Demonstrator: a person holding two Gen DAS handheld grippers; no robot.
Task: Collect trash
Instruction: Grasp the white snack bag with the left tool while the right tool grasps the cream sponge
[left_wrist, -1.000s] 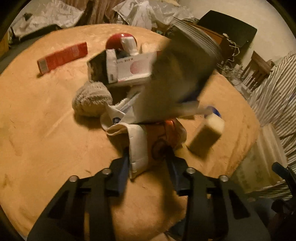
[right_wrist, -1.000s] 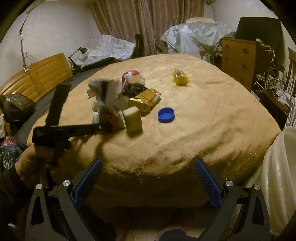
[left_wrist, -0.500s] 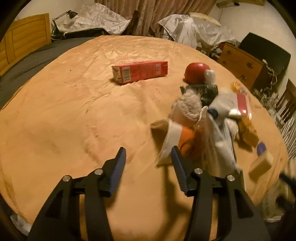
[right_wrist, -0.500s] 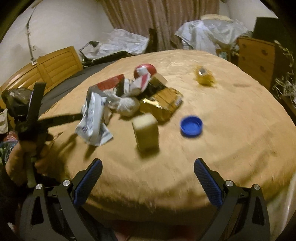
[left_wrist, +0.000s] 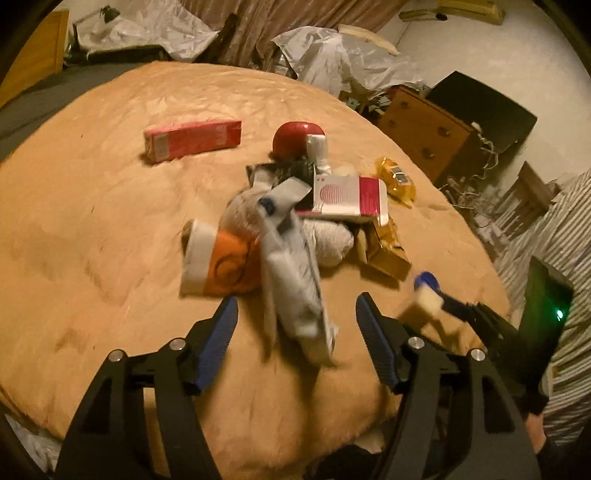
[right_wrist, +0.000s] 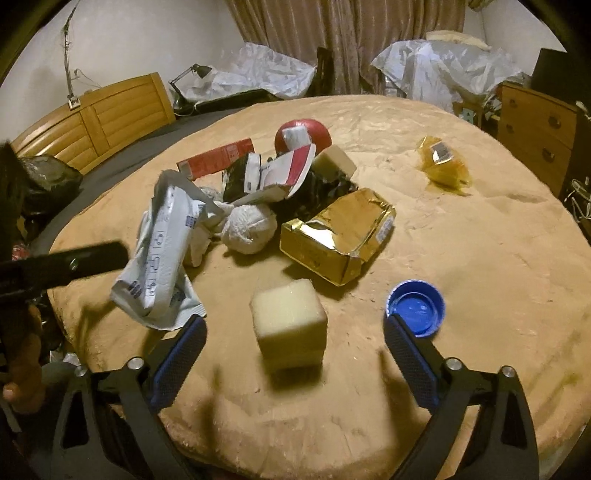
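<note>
**A loose wrapper and a light block could both get knocked away**

Left wrist view: our left gripper (left_wrist: 295, 325) has its jaws spread wide, holding nothing. The white wrapper (left_wrist: 291, 273) stands blurred between them on the bed cover (left_wrist: 92, 221); a fast close may flick it aside.

Right wrist view: our right gripper (right_wrist: 295, 350) is also spread and empty, straddling the foam block (right_wrist: 290, 326). We judge an uneven close could tip it toward the blue cap (right_wrist: 415, 310).
</note>
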